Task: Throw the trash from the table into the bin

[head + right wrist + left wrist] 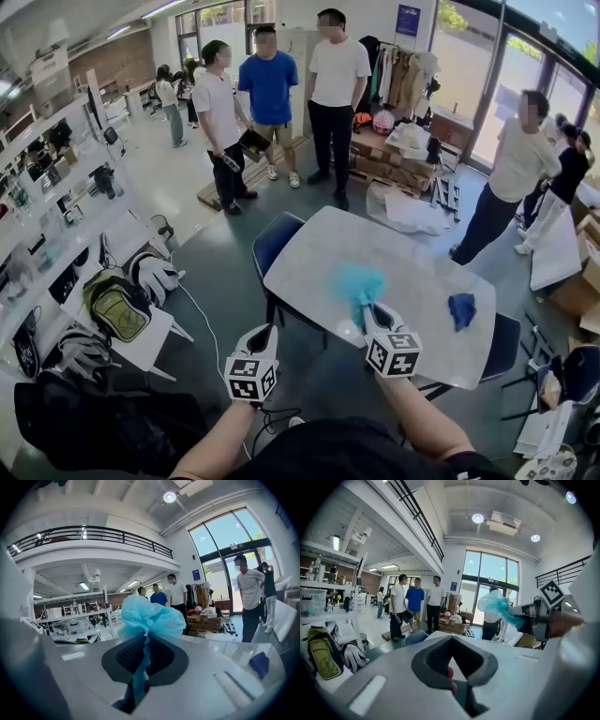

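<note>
Left tool (265, 330) sits nearest, off the desk's near-left edge, jaws together with nothing between them. Right tool (372, 314) is over the desk (309, 244), jaws clamped on the twisted tail of crumpled teal trash (356, 281). The bunch puffs out beyond the jaws, held clear of the desktop, its pinched end lost between the pads. Small dark blue scrap (461, 310) lies on the desk near its right edge, material hard to make out. Dark chair (274, 242) is half hidden under the far-left side.
</note>
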Available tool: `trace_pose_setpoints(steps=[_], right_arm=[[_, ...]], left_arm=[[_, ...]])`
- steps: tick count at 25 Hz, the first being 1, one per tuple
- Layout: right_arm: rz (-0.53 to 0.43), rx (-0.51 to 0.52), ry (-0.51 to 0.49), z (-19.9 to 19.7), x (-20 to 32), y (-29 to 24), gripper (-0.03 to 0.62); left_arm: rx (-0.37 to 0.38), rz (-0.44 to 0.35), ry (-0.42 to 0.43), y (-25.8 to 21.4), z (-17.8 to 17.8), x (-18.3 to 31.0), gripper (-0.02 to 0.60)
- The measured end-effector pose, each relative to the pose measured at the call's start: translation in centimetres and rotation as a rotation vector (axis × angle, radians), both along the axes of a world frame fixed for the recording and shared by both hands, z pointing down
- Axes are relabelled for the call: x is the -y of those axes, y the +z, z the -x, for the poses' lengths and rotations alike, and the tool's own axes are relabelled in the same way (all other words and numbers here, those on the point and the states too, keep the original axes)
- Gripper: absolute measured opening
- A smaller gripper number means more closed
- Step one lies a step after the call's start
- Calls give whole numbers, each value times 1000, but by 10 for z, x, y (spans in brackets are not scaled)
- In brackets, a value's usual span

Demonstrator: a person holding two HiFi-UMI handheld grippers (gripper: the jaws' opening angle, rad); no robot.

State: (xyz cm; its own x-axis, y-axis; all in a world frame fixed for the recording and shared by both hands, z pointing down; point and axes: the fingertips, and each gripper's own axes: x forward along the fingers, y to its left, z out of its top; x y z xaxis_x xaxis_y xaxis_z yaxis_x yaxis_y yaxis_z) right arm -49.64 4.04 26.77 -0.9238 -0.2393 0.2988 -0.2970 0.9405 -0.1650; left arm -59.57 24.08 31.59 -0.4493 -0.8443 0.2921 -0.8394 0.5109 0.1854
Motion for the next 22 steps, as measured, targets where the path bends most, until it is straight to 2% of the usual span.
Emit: trace_pose_setpoints(steps=[9,22], right_arm=[[16,-7,-11,-77,32,8,34],[45,-18,-16,-238,82,27,34]], left_arm=[[24,5,13,-8,-72,47,0],[27,19,41,-4,-228,120,0]])
